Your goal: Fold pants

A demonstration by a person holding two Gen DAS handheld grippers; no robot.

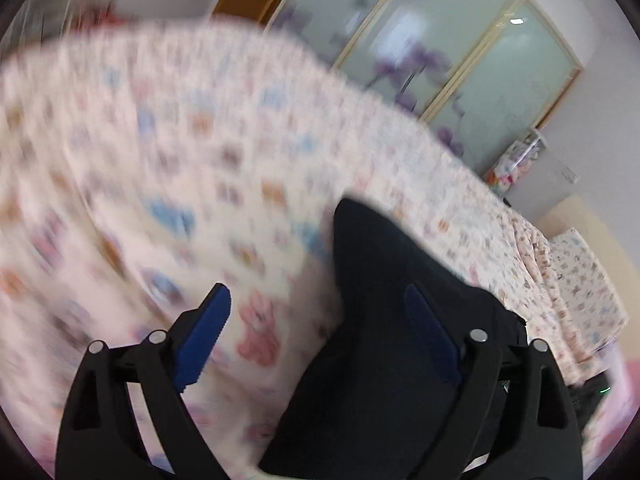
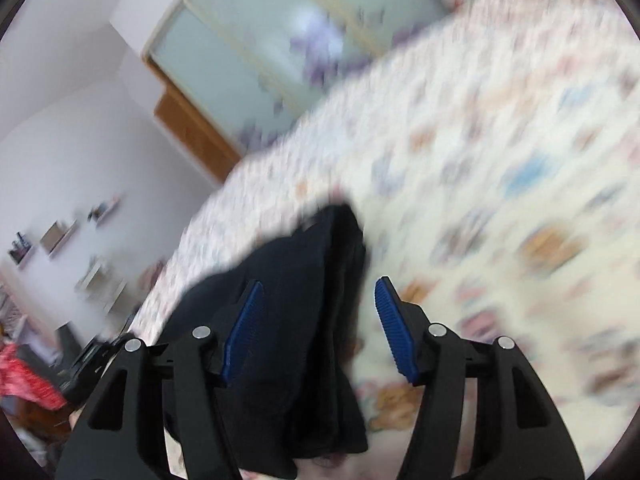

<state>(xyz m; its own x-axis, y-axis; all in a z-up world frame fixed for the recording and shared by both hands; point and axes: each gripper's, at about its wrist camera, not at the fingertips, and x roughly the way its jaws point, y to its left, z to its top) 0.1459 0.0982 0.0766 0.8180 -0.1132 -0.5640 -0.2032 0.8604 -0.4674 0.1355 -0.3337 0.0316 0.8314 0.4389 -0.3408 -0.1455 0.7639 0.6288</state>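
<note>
On the patterned bed [image 1: 200,160], the dark pants [image 1: 380,320] are lying soft and limp, likely best pinched at a folded edge; both grippers, left gripper [image 1: 320,332] and right gripper [image 2: 320,324], are standing with fingers spread, pinching nothing.

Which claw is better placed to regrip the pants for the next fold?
Right, probably. The right claw is open with the dark navy folded pants between its pads; at the left claw, also open, they lie toward one pad.
</note>
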